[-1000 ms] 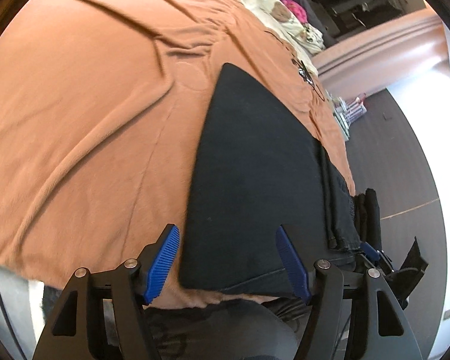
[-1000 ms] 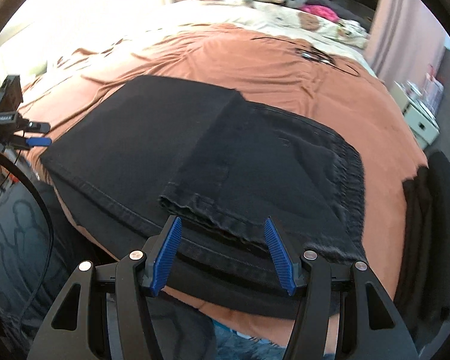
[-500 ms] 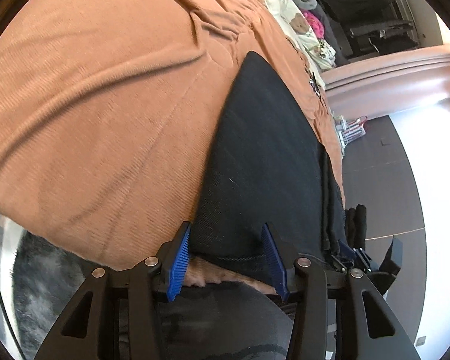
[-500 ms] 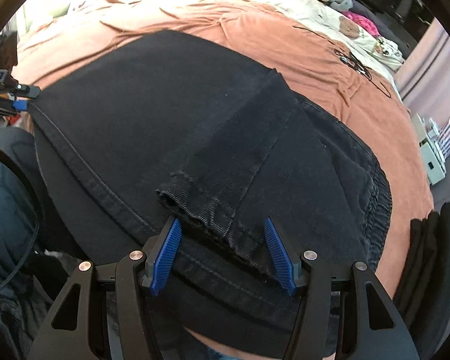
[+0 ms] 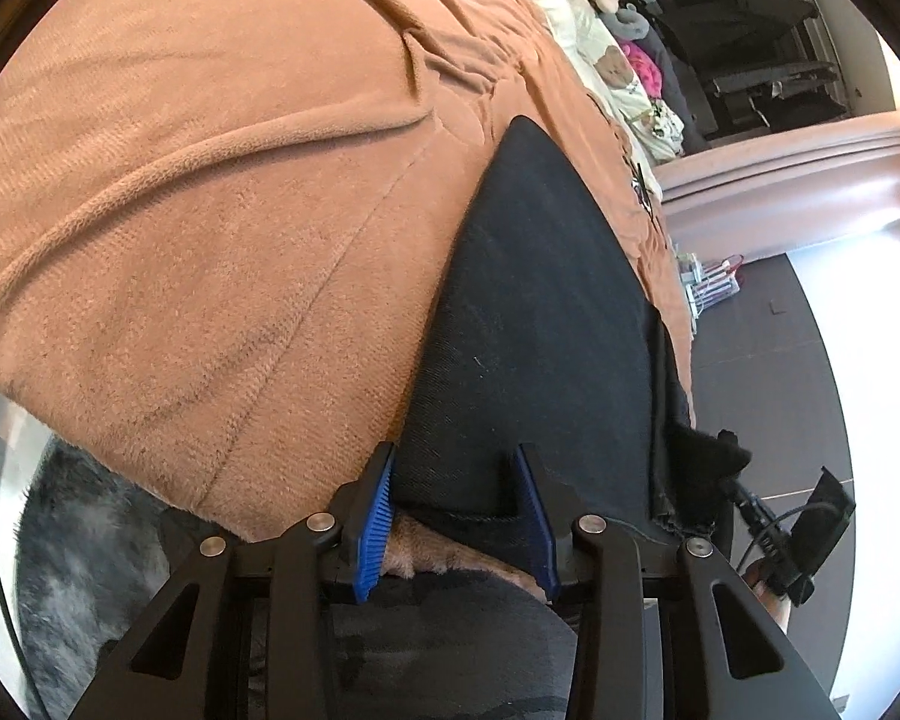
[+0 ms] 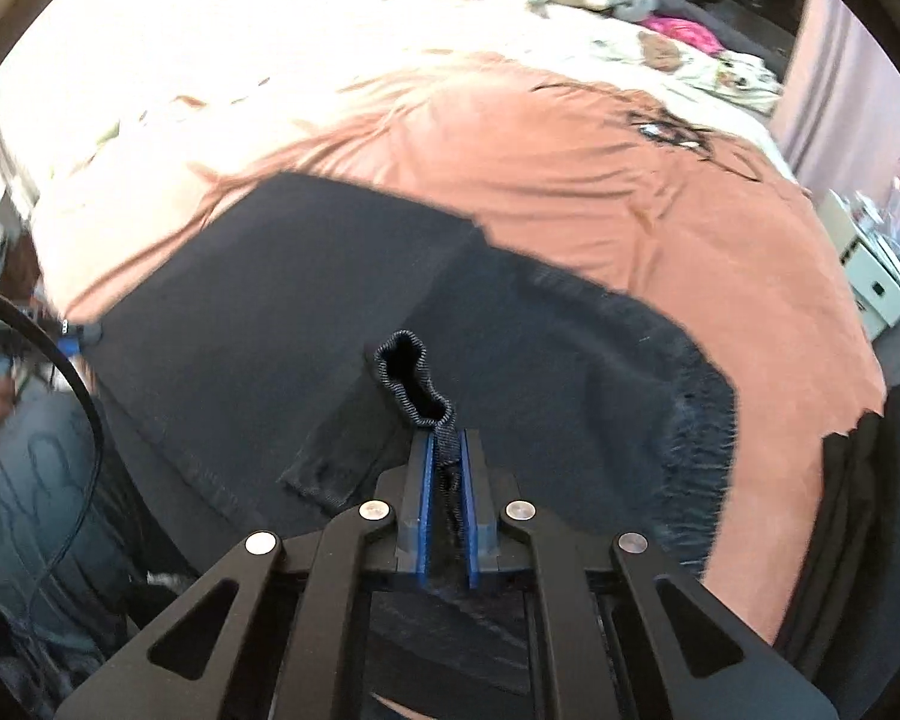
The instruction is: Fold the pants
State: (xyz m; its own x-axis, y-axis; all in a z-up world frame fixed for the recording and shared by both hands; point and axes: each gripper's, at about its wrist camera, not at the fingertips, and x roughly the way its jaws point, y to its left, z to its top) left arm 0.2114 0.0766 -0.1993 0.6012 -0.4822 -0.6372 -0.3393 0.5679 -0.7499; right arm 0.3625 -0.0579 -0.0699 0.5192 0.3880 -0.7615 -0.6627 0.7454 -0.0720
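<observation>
Black pants (image 5: 540, 324) lie partly folded on an orange blanket (image 5: 210, 228) on the bed. In the left wrist view my left gripper (image 5: 459, 510) straddles the near edge of the pants, jaws partly open, blue pads on either side of the cloth. In the right wrist view my right gripper (image 6: 447, 462) is shut on the hem of the folded pant leg (image 6: 417, 384), which bunches up above the pads. The rest of the pants (image 6: 330, 312) spread flat ahead and left.
A second dark garment (image 6: 870, 510) lies at the right edge of the bed. Pillows and soft toys (image 6: 630, 6) sit at the bed's far end. A white bedside unit (image 6: 870, 270) stands to the right. The person's legs (image 6: 42, 480) are at the near left.
My right gripper has closed on the pant leg hem and lifted it slightly. My left gripper has narrowed and moved in onto the near edge of the pants.
</observation>
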